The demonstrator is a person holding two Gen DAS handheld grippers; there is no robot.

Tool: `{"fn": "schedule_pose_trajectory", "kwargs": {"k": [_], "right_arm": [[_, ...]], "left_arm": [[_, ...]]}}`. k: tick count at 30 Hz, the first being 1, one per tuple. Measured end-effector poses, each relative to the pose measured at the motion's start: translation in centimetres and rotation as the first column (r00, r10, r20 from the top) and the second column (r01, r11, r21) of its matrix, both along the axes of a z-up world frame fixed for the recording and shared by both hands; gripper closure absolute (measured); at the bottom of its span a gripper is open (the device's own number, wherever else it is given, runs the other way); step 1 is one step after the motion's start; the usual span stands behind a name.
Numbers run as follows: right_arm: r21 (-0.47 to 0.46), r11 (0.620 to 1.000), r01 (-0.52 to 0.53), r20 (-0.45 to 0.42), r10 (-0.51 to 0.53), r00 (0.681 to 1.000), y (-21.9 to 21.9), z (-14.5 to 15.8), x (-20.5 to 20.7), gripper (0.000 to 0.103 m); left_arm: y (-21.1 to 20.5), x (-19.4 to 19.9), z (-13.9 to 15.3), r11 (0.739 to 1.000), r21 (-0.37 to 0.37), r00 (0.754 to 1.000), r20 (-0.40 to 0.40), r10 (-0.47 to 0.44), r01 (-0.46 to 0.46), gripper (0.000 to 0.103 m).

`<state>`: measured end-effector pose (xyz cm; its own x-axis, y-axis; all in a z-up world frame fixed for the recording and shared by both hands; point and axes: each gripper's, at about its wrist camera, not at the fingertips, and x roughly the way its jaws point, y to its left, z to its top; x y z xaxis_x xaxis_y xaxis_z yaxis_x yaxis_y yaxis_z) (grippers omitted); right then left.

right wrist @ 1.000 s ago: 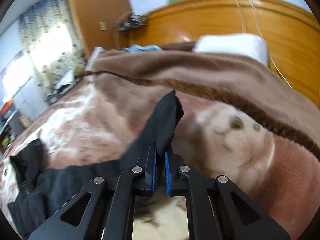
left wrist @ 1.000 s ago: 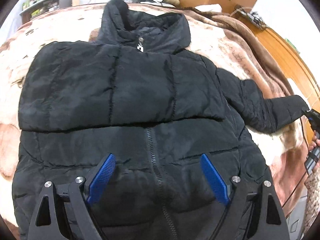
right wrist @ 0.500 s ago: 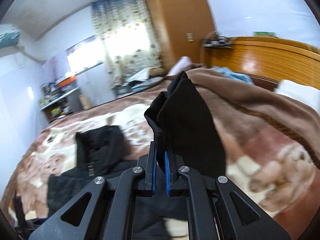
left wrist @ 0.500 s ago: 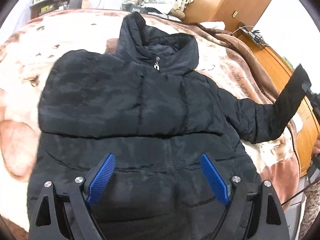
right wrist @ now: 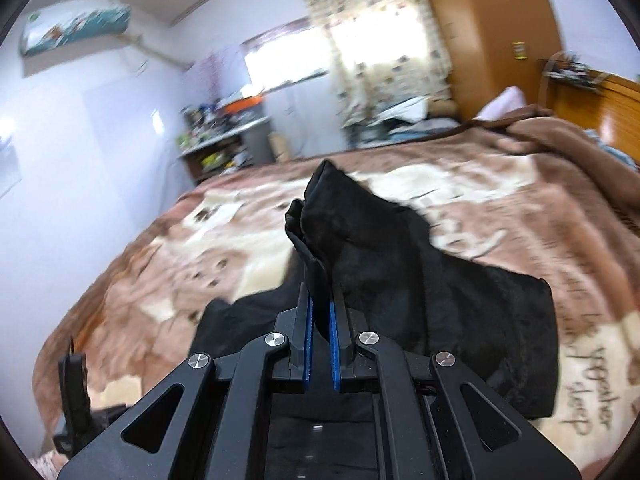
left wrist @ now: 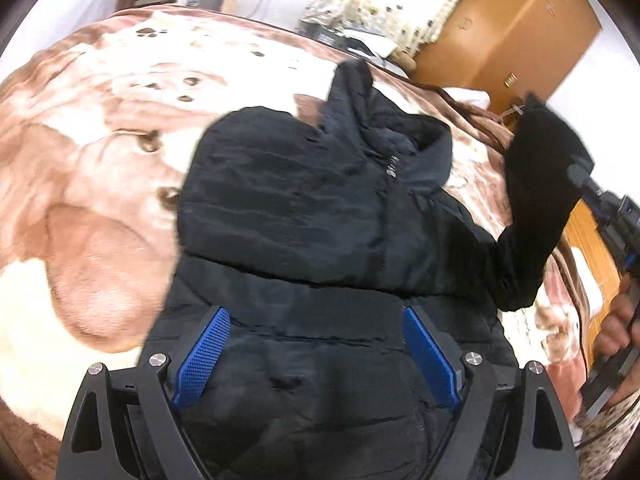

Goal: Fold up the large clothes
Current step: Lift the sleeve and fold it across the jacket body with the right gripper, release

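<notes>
Lifted higher now, black puffer jacket's sleeve stands upright.

Bright daylight floods in through the curtained window, blowing it out white; motion blur smears the blanket beneath it, and fisheye corners go black.

Black puffer jacket lies front-up, zipped, one sleeve lifted, apparently cuff-first.
</notes>
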<state>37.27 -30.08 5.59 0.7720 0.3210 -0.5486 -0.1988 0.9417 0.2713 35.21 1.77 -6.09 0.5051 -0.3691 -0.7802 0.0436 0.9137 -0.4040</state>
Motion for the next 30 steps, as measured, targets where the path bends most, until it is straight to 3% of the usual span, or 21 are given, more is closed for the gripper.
{"fn": "schedule_pose_trajectory", "kwargs": {"k": [8,13,17,19,20,25,30], "right_arm": [[0.057,0.995,-0.080,-0.144,0.088,0.986,4.3,-6.0,1.8,0.096],[0.120,0.989,-0.087,-0.205,0.110,0.973,4.2,-8.3,2.2,0.089],[0.176,0.981,-0.077,-0.229,0.117,0.966,3.2,-8.4,2.1,0.072],[0.194,0.979,-0.065,-0.241,0.112,0.964,2.2,-8.1,1.9,0.049],[0.206,0.977,-0.063,-0.240,0.113,0.964,1.8,-8.0,1.8,0.045],[0.222,0.975,-0.017,-0.211,0.065,0.975,-1.4,-6.5,0.8,0.043],[0.137,0.985,0.102,-0.196,-0.074,0.978,-6.2,-5.9,-0.5,0.043]], "left_arm": [[2.7,0.5,-0.8,0.998,-0.045,0.999,-0.014,0.041,-0.042,0.011],[2.3,1.0,-1.2,0.999,-0.031,0.999,-0.020,0.035,-0.036,0.009],[1.4,1.4,-1.3,0.999,-0.052,1.000,-0.021,0.012,-0.013,0.008],[0.9,1.7,-1.2,0.998,-0.068,1.000,-0.016,0.004,-0.005,0.006],[0.6,1.9,-1.1,0.998,-0.070,1.000,-0.017,0.001,-0.003,0.005],[-1.5,3.0,-1.0,0.995,-0.094,0.999,-0.019,-0.033,0.031,0.002],[-4.3,5.2,-1.4,0.997,-0.053,0.998,-0.032,-0.059,0.057,0.002]]}}
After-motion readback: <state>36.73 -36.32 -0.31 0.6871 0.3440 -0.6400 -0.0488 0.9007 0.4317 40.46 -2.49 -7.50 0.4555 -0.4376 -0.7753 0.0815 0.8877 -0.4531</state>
